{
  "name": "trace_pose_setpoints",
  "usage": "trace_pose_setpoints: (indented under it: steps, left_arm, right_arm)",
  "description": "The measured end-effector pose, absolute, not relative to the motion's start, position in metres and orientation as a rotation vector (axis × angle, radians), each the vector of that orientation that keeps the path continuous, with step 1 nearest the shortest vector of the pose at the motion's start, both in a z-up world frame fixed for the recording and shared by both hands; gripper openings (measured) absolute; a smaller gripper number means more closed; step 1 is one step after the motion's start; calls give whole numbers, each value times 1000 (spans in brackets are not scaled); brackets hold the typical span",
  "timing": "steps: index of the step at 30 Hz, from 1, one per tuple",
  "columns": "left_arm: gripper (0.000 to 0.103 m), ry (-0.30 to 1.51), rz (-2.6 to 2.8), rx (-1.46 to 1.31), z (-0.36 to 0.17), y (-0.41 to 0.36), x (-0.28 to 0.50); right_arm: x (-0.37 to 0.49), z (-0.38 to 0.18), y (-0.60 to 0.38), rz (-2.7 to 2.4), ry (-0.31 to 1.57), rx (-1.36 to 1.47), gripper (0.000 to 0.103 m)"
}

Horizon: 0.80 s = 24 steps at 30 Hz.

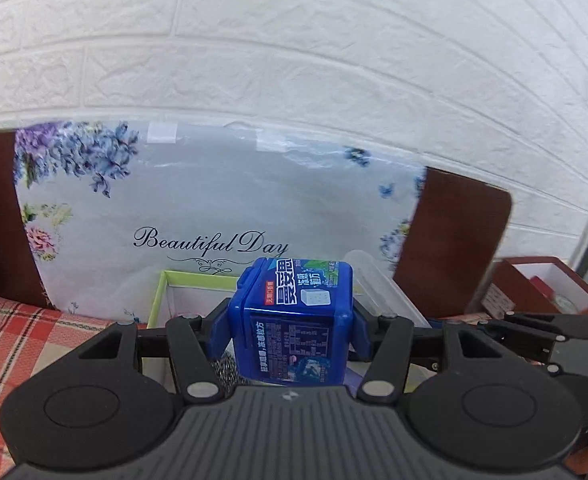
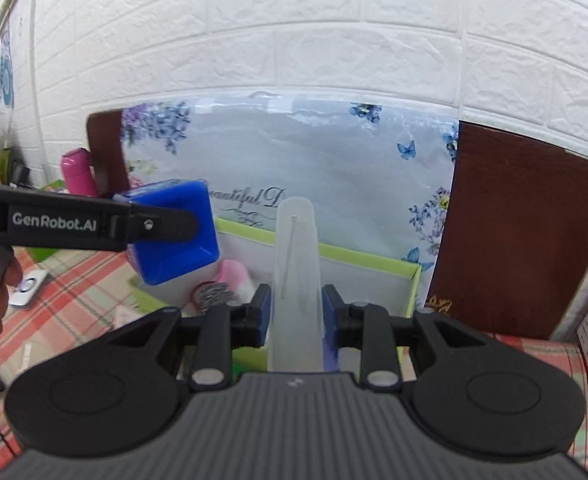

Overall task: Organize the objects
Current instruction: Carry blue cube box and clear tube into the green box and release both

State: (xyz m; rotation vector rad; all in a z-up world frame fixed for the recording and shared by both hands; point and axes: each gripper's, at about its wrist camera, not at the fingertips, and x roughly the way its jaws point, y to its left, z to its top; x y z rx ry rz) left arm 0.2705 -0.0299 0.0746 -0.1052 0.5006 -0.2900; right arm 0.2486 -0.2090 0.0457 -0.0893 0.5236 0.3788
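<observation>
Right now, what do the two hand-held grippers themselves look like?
Both match: grey ribbed body, black round pivot housings, black linkage arms with silver pins, blue finger pads. The left hand-held gripper shows white "GenRobot.AI" lettering in the right wrist view. The right hand-held gripper looks the same.

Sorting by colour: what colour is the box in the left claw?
Blue box, clearest in the left wrist view.

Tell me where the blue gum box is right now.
The blue gum box is clamped in the left gripper, held above the green-rimmed box, left of the right gripper's clear case.
</observation>
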Motion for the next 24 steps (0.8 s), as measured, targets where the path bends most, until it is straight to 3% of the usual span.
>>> trace_pose_setpoints:
  steps: [10,11,12,13,16,20,24]
  left_arm:
    - [61,559,-289,-97,29,-36,325]
    - [71,543,-275,-82,25,-36,325]
    - [80,533,-244,-60,22,-38,325]
    - [93,528,-210,-44,20,-38,325]
    - [95,518,-166,-29,18,-36,325]
    - [95,514,-156,-37,25,-28,320]
    - [95,494,-153,-51,37,-26,304]
  right_arm:
    - [312,-9,-208,377,564,-125,27]
    - [313,-15,-208,368,565,-135,28]
    - [314,-21,-208,357,567,-145,40]
    - [315,-25,-207,345,577,-157,59]
    - [312,-35,-208,319,560,-176,83]
    - [301,-29,-213,337,521,-143,101]
    - [284,-9,-220,320,478,-112,103]
